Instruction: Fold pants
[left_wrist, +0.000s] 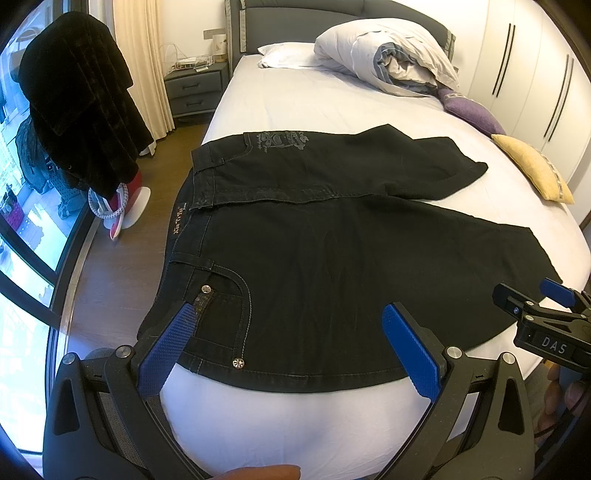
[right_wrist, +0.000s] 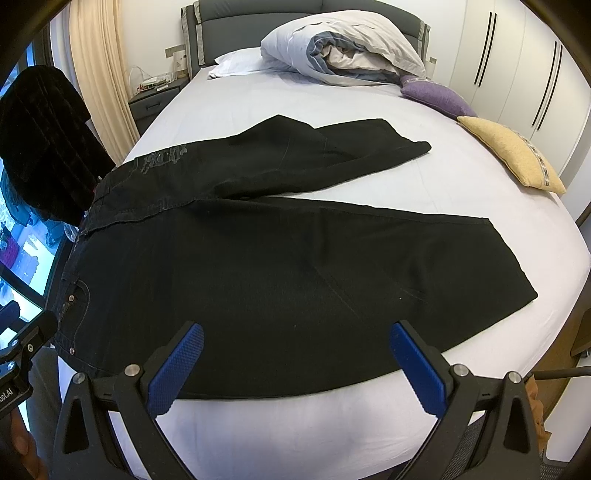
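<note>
Black jeans (left_wrist: 332, 258) lie flat on the white bed sheet (left_wrist: 295, 424), waist at the left, two legs spread toward the right; the far leg is partly folded over. They also show in the right wrist view (right_wrist: 277, 277). My left gripper (left_wrist: 290, 317) is open and empty, hovering over the near waist pocket. My right gripper (right_wrist: 295, 336) is open and empty, over the near edge of the near leg. The right gripper also shows in the left wrist view (left_wrist: 532, 295).
A rumpled duvet (left_wrist: 388, 55) and a white pillow (left_wrist: 284, 55) lie at the bed's head. A purple cushion (left_wrist: 472, 110) and a yellow cushion (left_wrist: 532, 166) sit at the right edge. A dark coat (left_wrist: 81, 99) hangs at the left, by the window.
</note>
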